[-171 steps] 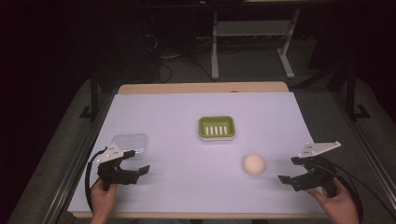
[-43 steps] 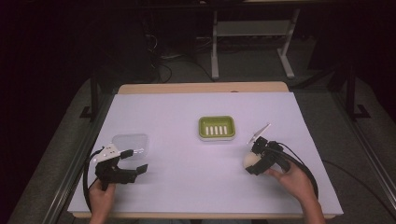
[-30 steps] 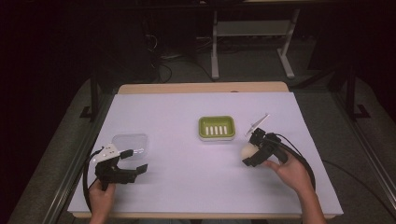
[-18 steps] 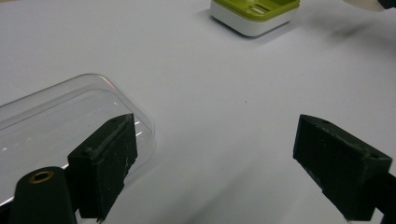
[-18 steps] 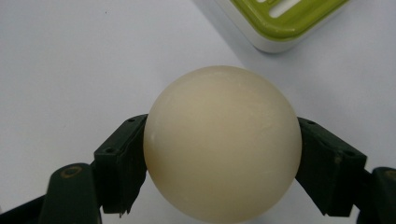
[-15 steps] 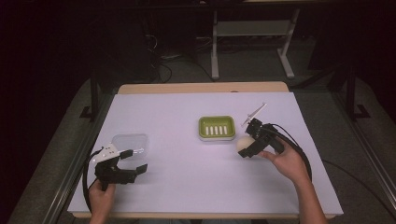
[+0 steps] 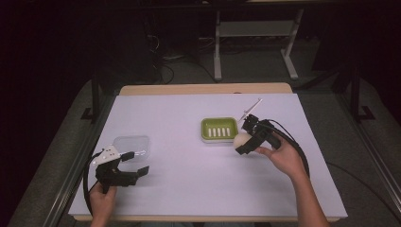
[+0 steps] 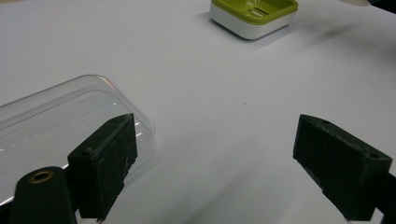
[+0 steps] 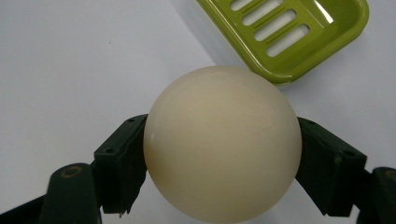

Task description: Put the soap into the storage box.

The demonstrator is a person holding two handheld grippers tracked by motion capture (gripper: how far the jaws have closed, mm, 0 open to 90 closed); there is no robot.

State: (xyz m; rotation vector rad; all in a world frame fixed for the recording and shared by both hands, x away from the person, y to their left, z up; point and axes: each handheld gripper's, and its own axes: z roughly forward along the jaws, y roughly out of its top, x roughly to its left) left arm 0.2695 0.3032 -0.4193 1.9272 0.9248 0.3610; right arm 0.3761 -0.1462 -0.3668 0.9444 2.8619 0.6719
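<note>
At about eight o'clock on the table, the left gripper [image 7: 126, 171] rests with its jaws spread wide and empty, a clear plastic lid [image 7: 132, 145] just beside it at twelve o'clock. Right of centre, the green soap dish [image 7: 219, 129] holds nothing. At its four o'clock, the right gripper [image 7: 246, 140] clamps the cream ball [image 9: 222, 143] between both fingers [image 9: 120, 169].

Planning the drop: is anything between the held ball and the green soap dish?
Nothing. In the right gripper view the cream ball, clamped in the right claw, sits just short of the green soap dish, with bare white table between.
</note>
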